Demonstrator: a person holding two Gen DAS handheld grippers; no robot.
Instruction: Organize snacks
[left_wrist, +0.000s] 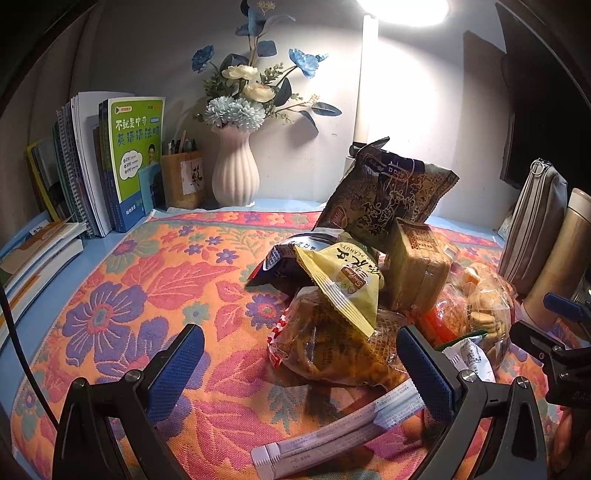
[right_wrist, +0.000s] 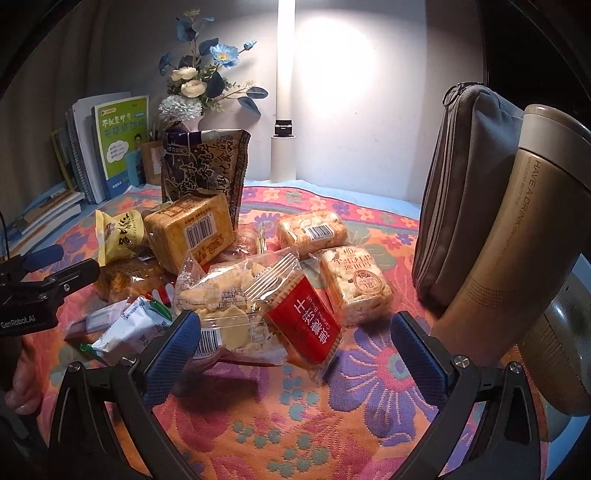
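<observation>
A pile of snacks lies on a floral cloth (left_wrist: 155, 288). In the left wrist view: a big dark bag (left_wrist: 388, 199), a yellow peanut packet (left_wrist: 343, 284), a brown cracker block (left_wrist: 417, 266), a clear bag of brown sticks (left_wrist: 328, 350) and white stick sachets (left_wrist: 332, 439). My left gripper (left_wrist: 299, 369) is open and empty, just in front of the pile. In the right wrist view: a clear biscuit bag with a red label (right_wrist: 258, 306), two rice-cake packs (right_wrist: 314, 230), and the dark bag (right_wrist: 205, 166). My right gripper (right_wrist: 295, 350) is open and empty, straddling the biscuit bag's near end.
Books (left_wrist: 122, 162), a pen holder (left_wrist: 183, 181) and a white vase with flowers (left_wrist: 236, 173) line the back wall. A grey pouch (right_wrist: 465, 192) and a tan bottle (right_wrist: 517, 236) stand at the right. A lamp post (right_wrist: 284, 88) rises behind.
</observation>
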